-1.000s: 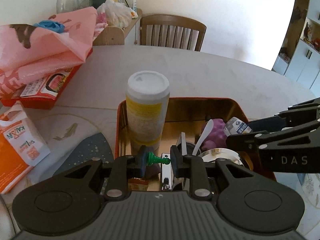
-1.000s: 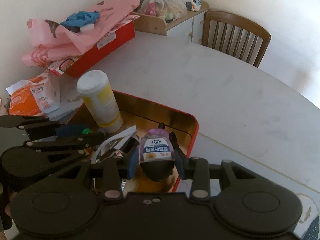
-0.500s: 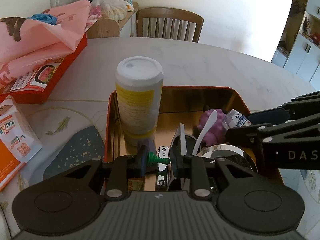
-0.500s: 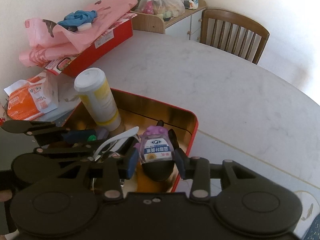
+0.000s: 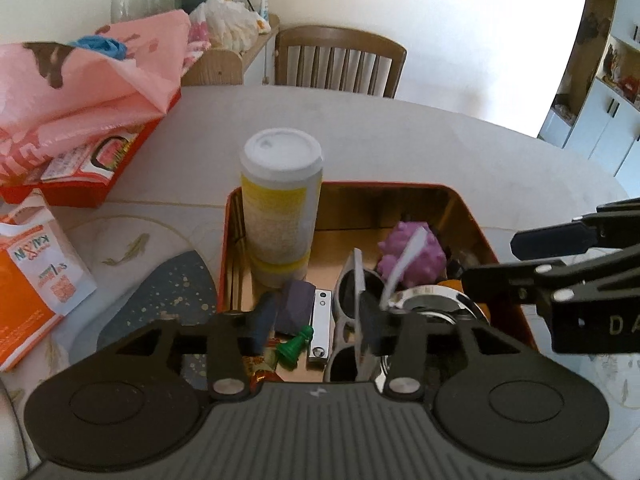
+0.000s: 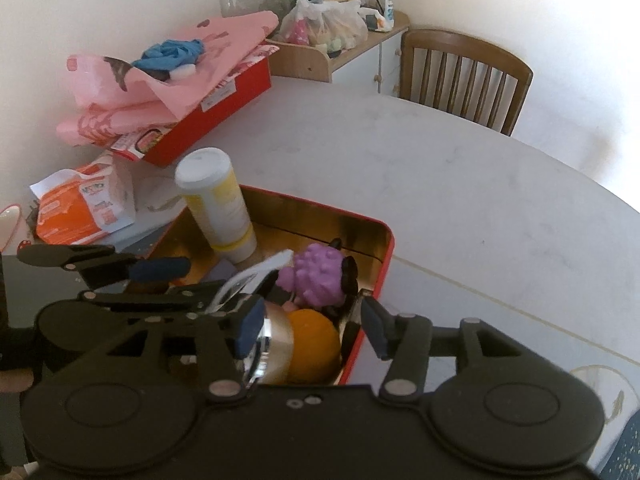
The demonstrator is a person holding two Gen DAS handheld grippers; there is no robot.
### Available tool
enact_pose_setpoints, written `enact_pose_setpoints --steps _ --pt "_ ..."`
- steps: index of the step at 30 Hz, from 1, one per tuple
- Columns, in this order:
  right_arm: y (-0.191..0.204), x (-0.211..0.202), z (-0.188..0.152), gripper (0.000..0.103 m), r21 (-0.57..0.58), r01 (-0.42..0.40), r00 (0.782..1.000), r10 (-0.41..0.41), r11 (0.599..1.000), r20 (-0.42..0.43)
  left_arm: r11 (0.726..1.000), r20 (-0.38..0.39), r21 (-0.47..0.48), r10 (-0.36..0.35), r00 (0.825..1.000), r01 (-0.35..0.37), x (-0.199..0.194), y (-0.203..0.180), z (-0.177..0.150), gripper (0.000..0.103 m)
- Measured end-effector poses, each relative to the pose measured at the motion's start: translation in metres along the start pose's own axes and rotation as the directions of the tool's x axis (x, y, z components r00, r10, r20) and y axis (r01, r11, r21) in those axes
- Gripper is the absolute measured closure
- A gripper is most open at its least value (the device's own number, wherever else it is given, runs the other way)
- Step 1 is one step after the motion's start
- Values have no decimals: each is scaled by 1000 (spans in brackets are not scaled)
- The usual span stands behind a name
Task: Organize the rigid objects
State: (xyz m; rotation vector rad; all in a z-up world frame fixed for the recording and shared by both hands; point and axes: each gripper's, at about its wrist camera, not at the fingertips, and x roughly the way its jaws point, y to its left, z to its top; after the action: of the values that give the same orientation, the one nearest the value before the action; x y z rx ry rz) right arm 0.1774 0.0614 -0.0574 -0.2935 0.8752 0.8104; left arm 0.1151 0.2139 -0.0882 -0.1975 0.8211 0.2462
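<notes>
A pale, marble-look oval table (image 5: 420,140) fills both wrist views, set in a white-walled room. At the far left of the tabletop lies an orange and white packet (image 5: 28,288). Behind it sits a red carton (image 5: 132,148) draped with a pink plastic bag (image 5: 88,76), and a blue cloth (image 6: 170,52) rests on top of the bag. Past the table's far edge stands a low wooden sideboard (image 5: 224,64) crowded with bags and bottles, and to its right a wooden slat-back chair (image 5: 340,60) is pushed up to the table. White cupboards (image 5: 600,120) line the room's right side.

Near the middle of the table sits a red tin with a gold lining (image 5: 472,216). In its far left corner a tall white and yellow canister (image 5: 280,204) stands upright. Lower down in the tin lie a small green chess pawn (image 5: 296,344), a silver bar (image 5: 322,328), sunglasses (image 5: 352,304) and a purple knobbly toy (image 5: 412,256). A white plastic spoon (image 5: 400,268) leans across the toy. An orange ball (image 6: 312,344) sits beside a shiny metal ring (image 6: 268,344) in the near right corner.

The left gripper (image 5: 316,320) hovers over the near end of the tin. Its jaws are opening and the pawn lies loose below them, not gripped. The right gripper (image 6: 308,328) hangs over the tin's near right corner. Its jaws are also opening, with nothing pressed between the pads.
</notes>
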Motion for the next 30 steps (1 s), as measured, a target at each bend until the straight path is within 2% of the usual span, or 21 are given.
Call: enact_pose_setpoints --steps 2,4,11,12,16,20,23,27,30 --pt "1 -6 -2 44 -1 -6 1000 6 1000 10 1000 16 -6 -5 1000 5 -7 1 -1 42" --pt "2 -14 -4 39 6 -17 1000 17 1000 26 1000 23 -11 -10 1000 10 -14 2 -1 41" --pt "1 -39 -13 31 27 -43 997 41 999 71 999 40 4 -33 999 33 -36 -2 -6 31" --pt "1 -43 -15 26 30 -48 996 46 998 81 999 43 2 -36 998 36 -39 -2 -7 30" --pt "1 -57 -20 20 39 -68 991 62 997 119 999 54 -5 -41 998 41 -53 -3 -10 29" --pt "0 -69 -27 14 52 -83 985 74 995 155 999 70 -6 -46 996 46 -68 -4 -12 22" --pt "-1 -78 -35 11 61 -96 981 84 994 177 999 81 4 -47 996 47 -79 -6 -13 22" --pt "-3 -93 -45 1 69 -102 971 84 992 224 998 89 1 -61 994 61 -90 -7 -14 20" --pt "-3 -102 -50 0 64 -101 967 83 993 242 998 93 10 -59 994 58 -97 -10 -15 18"
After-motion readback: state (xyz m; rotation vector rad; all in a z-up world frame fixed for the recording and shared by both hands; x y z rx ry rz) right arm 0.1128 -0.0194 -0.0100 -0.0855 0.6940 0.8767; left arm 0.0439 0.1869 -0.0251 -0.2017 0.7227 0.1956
